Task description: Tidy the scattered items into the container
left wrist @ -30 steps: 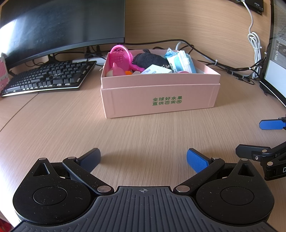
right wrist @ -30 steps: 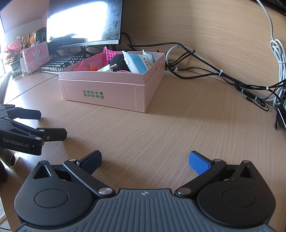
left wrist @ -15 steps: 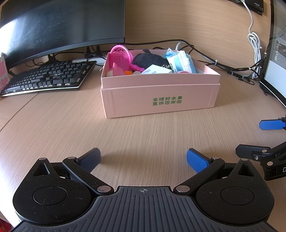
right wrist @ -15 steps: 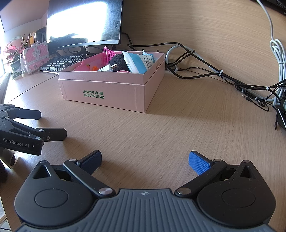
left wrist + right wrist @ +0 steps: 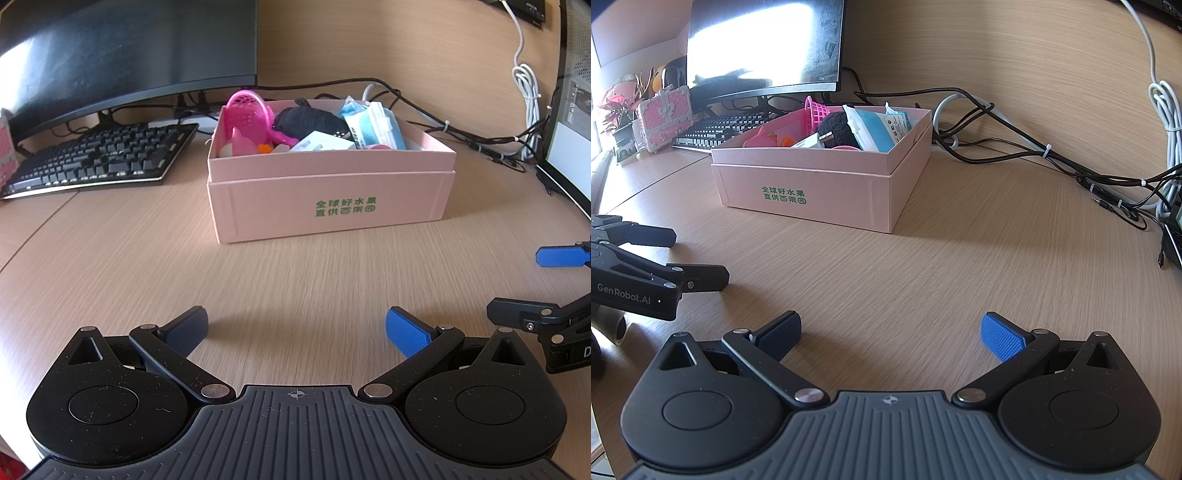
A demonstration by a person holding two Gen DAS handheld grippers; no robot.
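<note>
On the middle of the wood-grain tabletop (image 5: 295, 273), one pale pink cardboard box with green printed characters (image 5: 332, 206), set in its upturned lid and already full. Inside, counted as far as visible: one bright pink perforated plastic scoop (image 5: 249, 114), one black fuzzy fabric lump (image 5: 310, 120), one white rectangular adapter block (image 5: 325, 142), at least two blue-and-white wrapped packs (image 5: 373, 123), plus a pink toy shape with a small orange piece, partly hidden. No loose items visible on the open wood around the box in either view; tidying judged complete or very nearly so, with nothing evident left to collect. Nearer the cameras, two grippers, both empty: left hand-held gripper (image 5: 295, 328) with fingers spread wide apart, right hand-held gripper (image 5: 892, 334) likewise spread, each low over bare wood, well short of the box. Beyond, outside the task: one black keyboard (image 5: 99, 158), one dark curved monitor (image 5: 129, 55), one pink quilted toy case (image 5: 665, 114), one tangle of black and white cables (image 5: 1052, 155).
</note>
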